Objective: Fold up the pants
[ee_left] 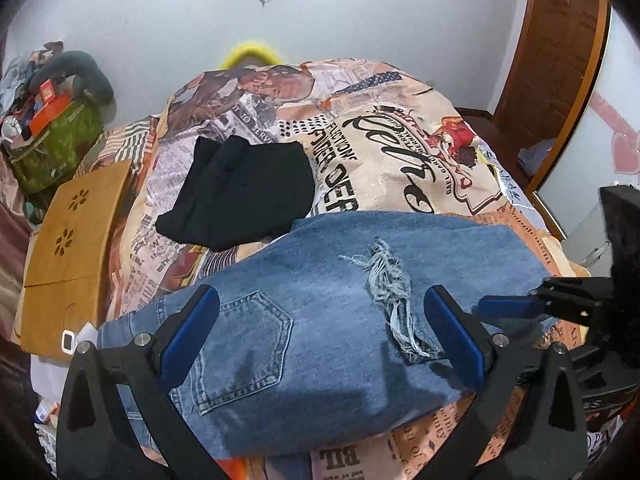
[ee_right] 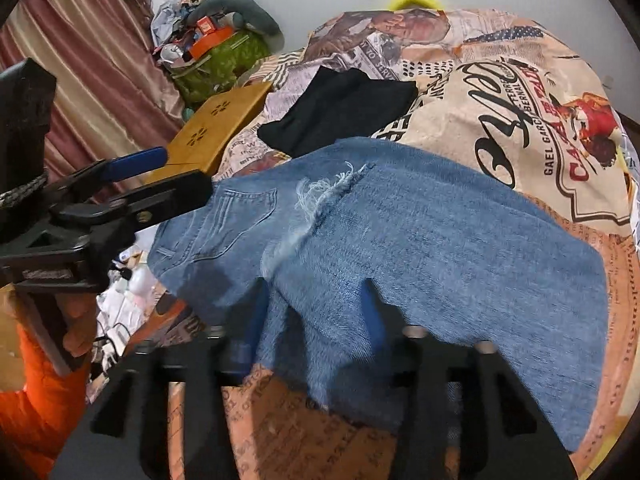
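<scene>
The folded blue jeans [ee_left: 340,300] are being laid on the bed [ee_left: 400,152], just beside the black garment [ee_left: 248,196]. Both the left hand-held gripper [ee_left: 320,332] and right hand-held gripper [ee_right: 316,320] are being held apart, nothing clamped; the loose fold is probably being risked if a pad drags it.

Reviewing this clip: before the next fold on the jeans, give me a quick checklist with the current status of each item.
1. Left gripper open, pads clear of denim: ok.
2. Right gripper free of cloth: cannot tell, blurred, a fold sits between its fingers.
3. Jeans folded over and lying on the bedspread: ok.
4. Jeans apart from the black garment: not ok, edges meet.
5. Near edge flat: not ok, rumpled at the right gripper.
</scene>
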The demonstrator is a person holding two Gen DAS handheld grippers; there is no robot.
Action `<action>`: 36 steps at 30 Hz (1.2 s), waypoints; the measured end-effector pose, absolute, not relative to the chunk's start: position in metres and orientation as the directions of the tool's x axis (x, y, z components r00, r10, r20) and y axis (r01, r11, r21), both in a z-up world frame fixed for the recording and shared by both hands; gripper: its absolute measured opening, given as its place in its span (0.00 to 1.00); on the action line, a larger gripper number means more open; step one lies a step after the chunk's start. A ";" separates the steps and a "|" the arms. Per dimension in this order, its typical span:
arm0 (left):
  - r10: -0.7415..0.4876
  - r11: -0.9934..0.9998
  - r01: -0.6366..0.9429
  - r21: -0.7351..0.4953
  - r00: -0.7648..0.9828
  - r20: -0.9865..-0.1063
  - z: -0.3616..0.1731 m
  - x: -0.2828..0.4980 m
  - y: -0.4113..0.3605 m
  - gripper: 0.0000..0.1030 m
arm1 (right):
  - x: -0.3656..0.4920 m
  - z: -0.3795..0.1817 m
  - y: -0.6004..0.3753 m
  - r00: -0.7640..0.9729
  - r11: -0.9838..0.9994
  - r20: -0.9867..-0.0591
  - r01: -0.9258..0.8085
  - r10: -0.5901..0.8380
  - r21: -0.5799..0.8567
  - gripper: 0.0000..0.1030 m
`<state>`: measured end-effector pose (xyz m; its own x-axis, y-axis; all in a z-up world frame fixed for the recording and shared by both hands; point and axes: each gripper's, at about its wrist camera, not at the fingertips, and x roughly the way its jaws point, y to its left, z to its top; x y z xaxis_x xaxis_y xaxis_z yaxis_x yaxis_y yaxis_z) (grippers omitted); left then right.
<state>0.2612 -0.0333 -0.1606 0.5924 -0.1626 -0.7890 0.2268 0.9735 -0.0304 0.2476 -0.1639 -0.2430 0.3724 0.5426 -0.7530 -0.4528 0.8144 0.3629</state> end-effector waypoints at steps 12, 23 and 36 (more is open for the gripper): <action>-0.176 0.959 0.282 -0.004 0.588 -0.790 -0.155 0.291 -0.084 1.00 | 0.254 -0.209 -0.245 0.582 0.912 -0.712 -0.346 0.393 0.221 0.62; -0.146 0.944 0.329 0.023 0.480 -0.865 -0.203 0.340 -0.137 1.00 | 0.288 -0.262 -0.289 0.509 0.932 -0.782 -0.228 0.360 0.281 0.66; -0.122 0.939 0.344 0.018 0.382 -0.916 -0.248 0.337 -0.131 1.00 | 0.271 -0.299 -0.292 0.449 0.929 -0.817 -0.241 0.362 0.280 0.74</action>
<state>0.3369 -0.1310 -0.2485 0.3816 -0.1223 -0.9162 0.3441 0.9388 0.0180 0.2708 -0.2916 -0.2992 0.4493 0.3623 -0.8166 -0.2406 0.9294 0.2799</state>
